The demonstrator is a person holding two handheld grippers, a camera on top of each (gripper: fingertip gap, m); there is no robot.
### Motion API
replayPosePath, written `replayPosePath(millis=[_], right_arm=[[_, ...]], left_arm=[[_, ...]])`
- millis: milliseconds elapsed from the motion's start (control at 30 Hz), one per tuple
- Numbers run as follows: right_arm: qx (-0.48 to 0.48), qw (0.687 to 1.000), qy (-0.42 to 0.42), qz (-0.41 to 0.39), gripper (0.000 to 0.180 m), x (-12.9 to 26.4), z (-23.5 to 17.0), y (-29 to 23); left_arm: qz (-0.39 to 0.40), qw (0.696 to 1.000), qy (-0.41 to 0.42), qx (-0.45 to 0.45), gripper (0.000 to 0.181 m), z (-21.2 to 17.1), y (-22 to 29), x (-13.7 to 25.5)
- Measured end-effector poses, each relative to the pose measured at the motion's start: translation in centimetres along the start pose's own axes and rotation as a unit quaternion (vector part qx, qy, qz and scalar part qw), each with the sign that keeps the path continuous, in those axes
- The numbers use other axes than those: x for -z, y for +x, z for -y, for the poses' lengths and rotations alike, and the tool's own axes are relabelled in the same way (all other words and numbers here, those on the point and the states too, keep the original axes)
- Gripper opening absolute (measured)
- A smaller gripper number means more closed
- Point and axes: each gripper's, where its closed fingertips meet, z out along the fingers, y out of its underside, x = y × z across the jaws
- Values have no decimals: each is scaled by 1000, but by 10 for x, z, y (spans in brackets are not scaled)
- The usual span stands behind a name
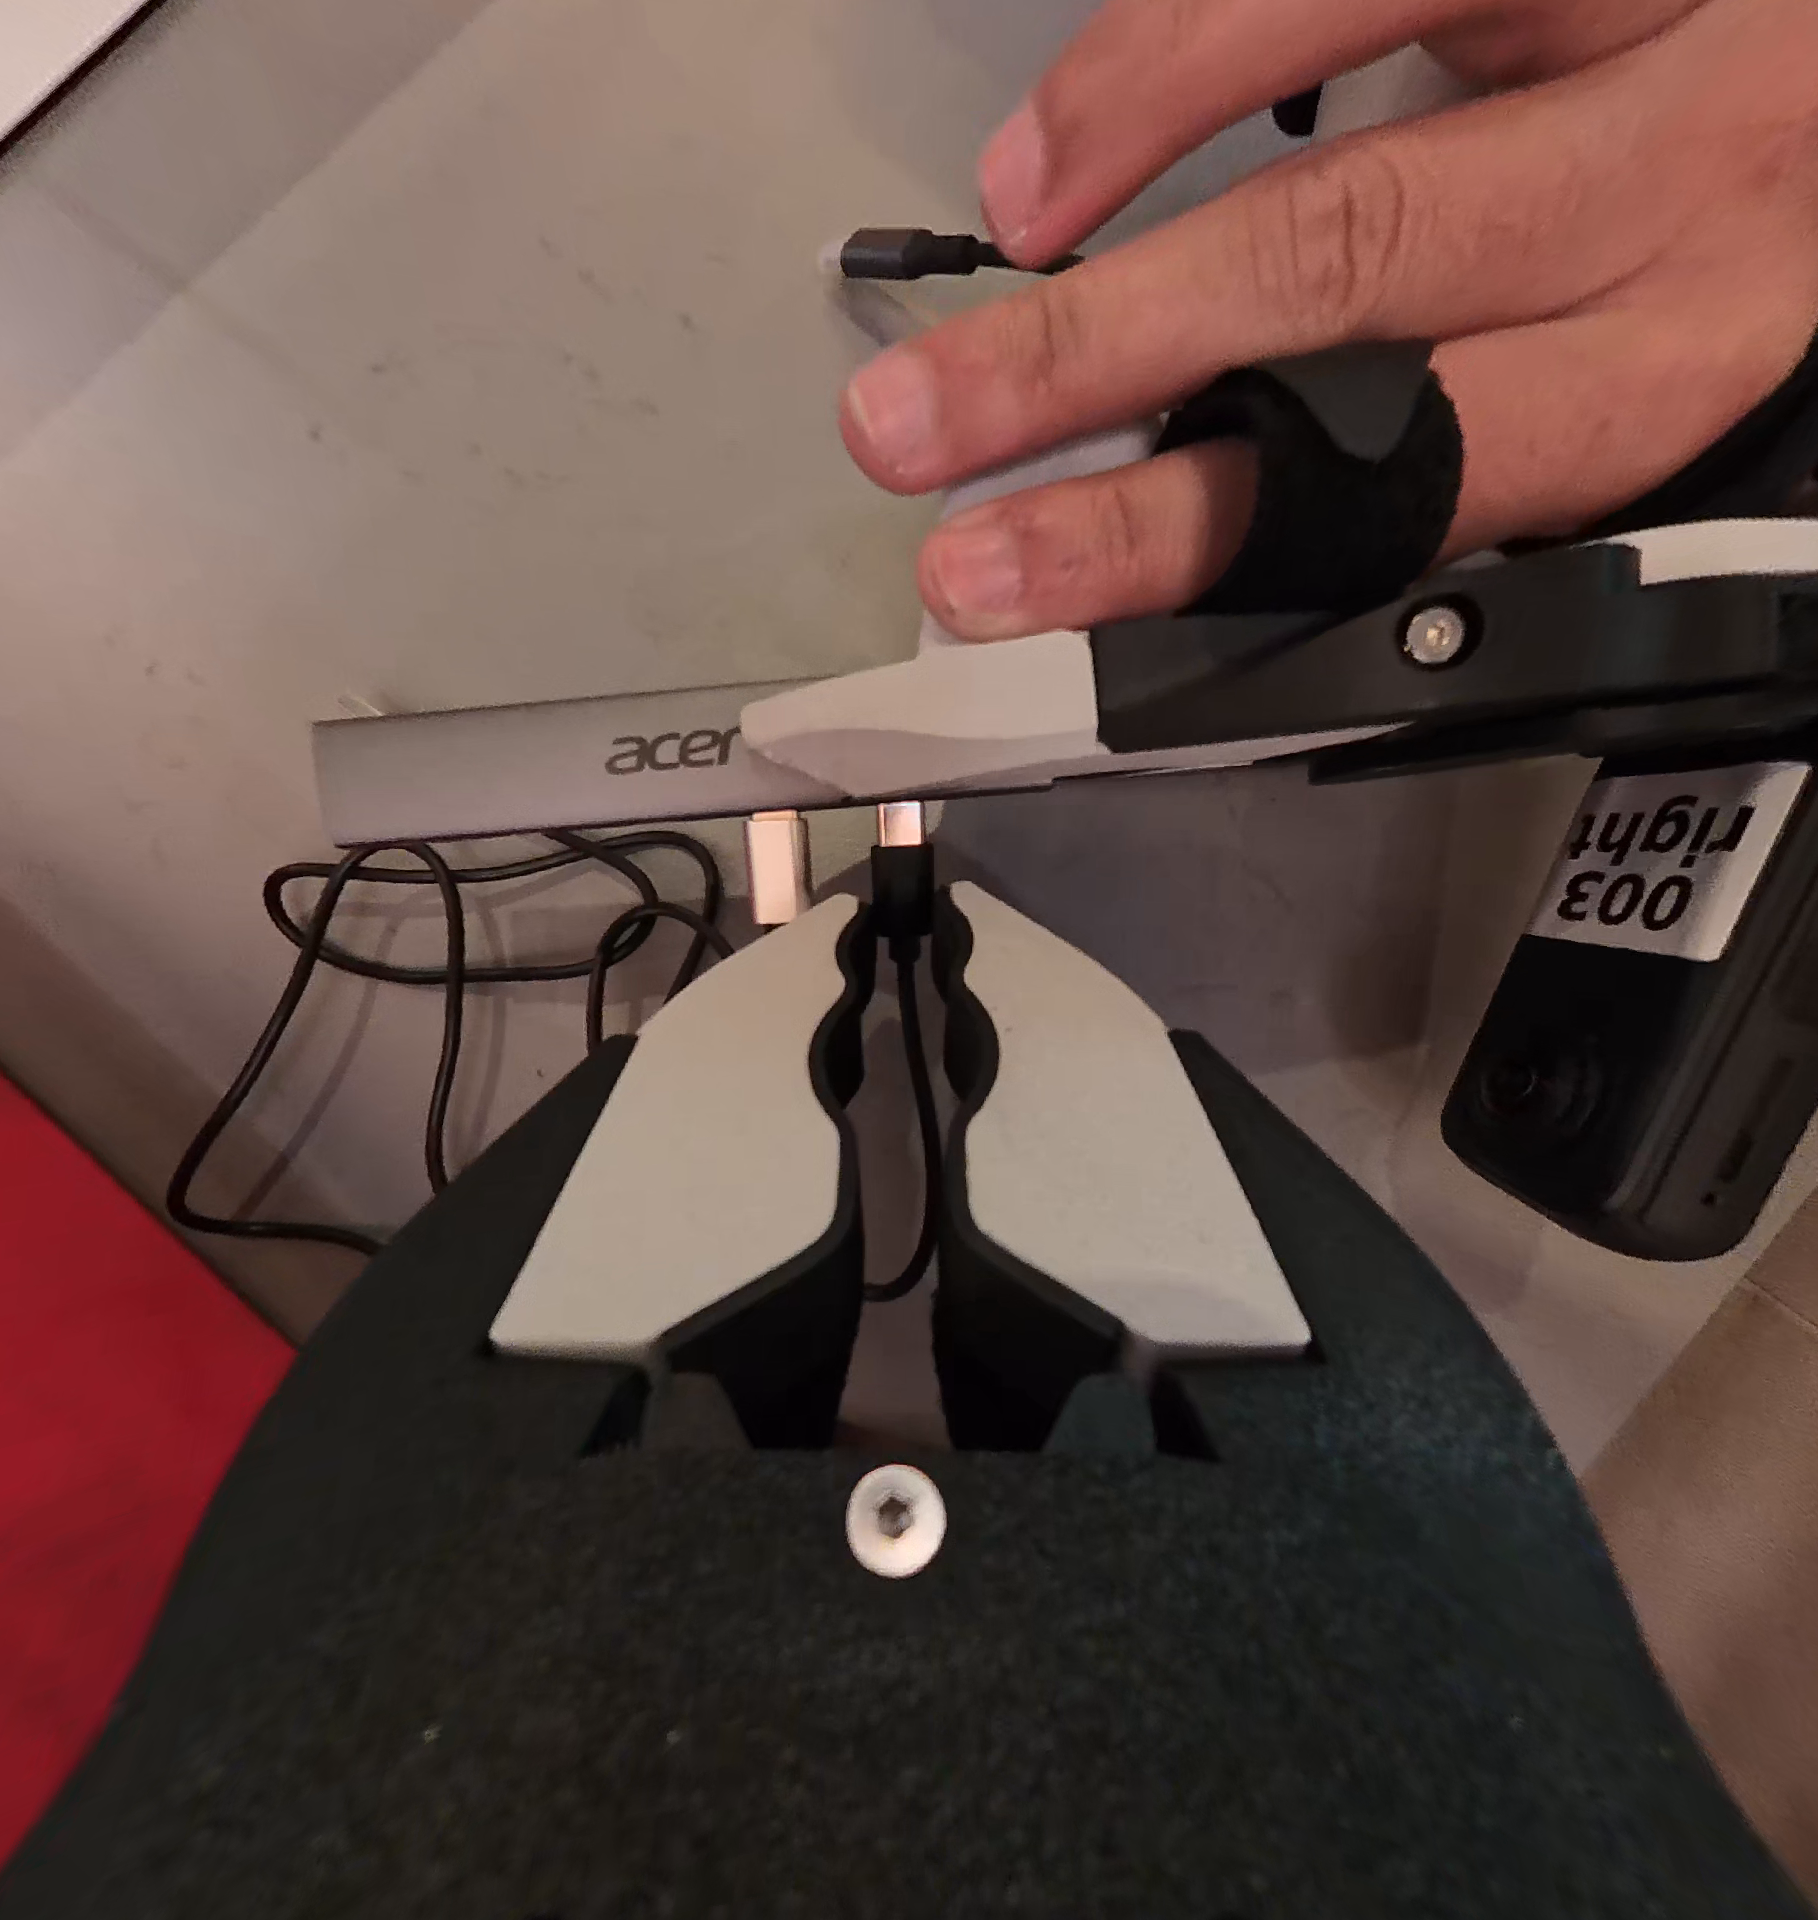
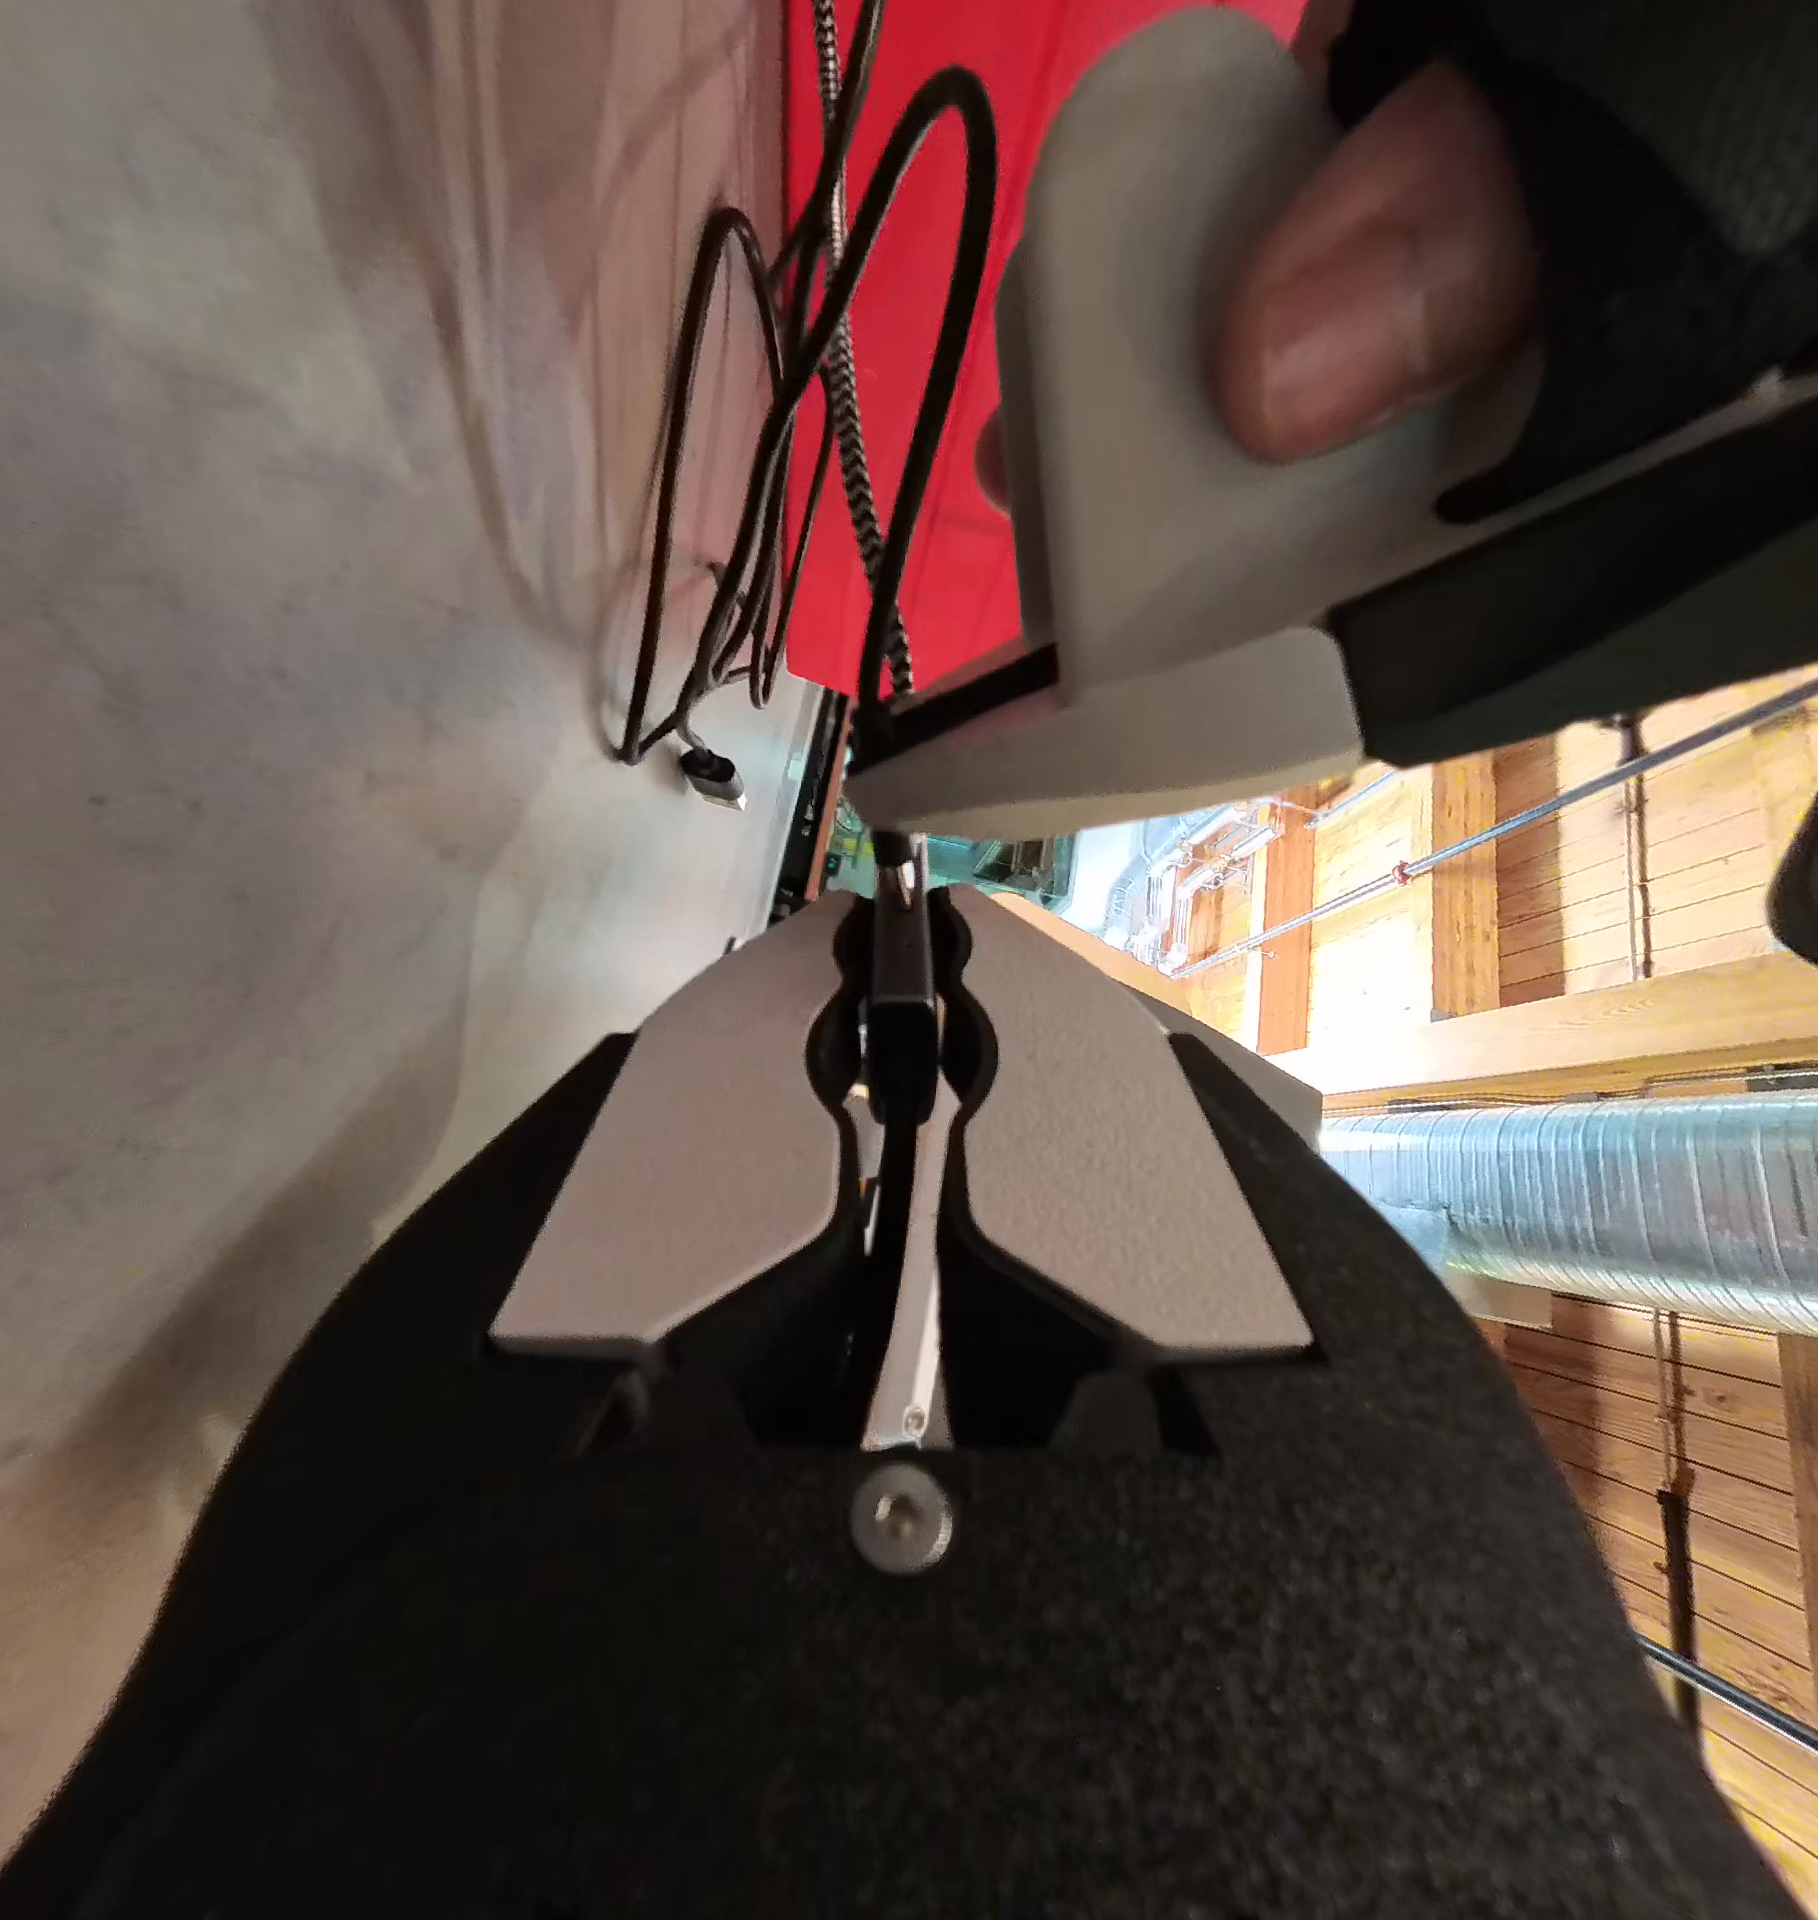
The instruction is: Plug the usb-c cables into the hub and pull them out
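So we've got the grey hub (image 1: 531,774) lying flat on the pale worktop (image 1: 365,436), its long side with the ports facing us in the left wrist view, not far from the edge where the red surface (image 1: 74,1299) starts. Our left gripper (image 1: 906,914) has its fingers nearly together, pinching the black usb-c plug (image 1: 901,868) by its housing; the metal tip of that plug sits right at the hub's port, though we can't tell if it's fully seated or just at the mouth. Just beside it, a plug with a pale pinkish-metal shell (image 1: 775,868) is in the neighbouring port. The black cable (image 1: 448,925) loops loosely on the worktop next to the hub, toward that red edge. Our right gripper (image 1: 780,727) comes in from the side and lies across the hub's top, its pale finger covering the far half of the hub. In the right wrist view its fingers are narrow and clamp around the hub's end (image 2: 900,997). The hand (image 1: 1352,260) on that gripper shows up big, with a black strap (image 1: 1331,457) round one finger. Farther back on the worktop, a third dark plug (image 1: 889,252) lies unplugged, well apart from the hub, near the fingertips (image 1: 1019,177).
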Motion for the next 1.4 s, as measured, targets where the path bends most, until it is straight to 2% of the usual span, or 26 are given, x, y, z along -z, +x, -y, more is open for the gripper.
replayPosePath(millis=[367,500,633,700,767,1033,1100,1200,1400], right_arm=[[15,1000,1,-4,9,0,4,-1],[-9,1000,-8,-1,9,0,2,-1],[-76,997,-11,-11,9,4,-8,8],[-150,989,-2,-7,9,6,-14,12],[-183,983,1,-10,9,7,-20,14],[-363,932,6,11,9,9,-53,12],[-354,935,-1,6,9,9,-57,13],[-336,942,-12,1,9,9,-61,12],[-348,937,-8,0,9,10,-61,13]], left_arm=[[-2,1000,-5,2,10,-1,2,0],[6,1000,9,1,9,3,1,1],[22,998,60,-27,9,18,1,7],[29,994,101,-23,10,30,1,13],[38,991,129,-22,10,37,1,15],[59,968,246,3,19,54,13,48],[61,970,236,-7,19,47,13,45],[-17,987,157,-20,19,17,35,22],[23,995,60,-71,21,-17,23,-16]])
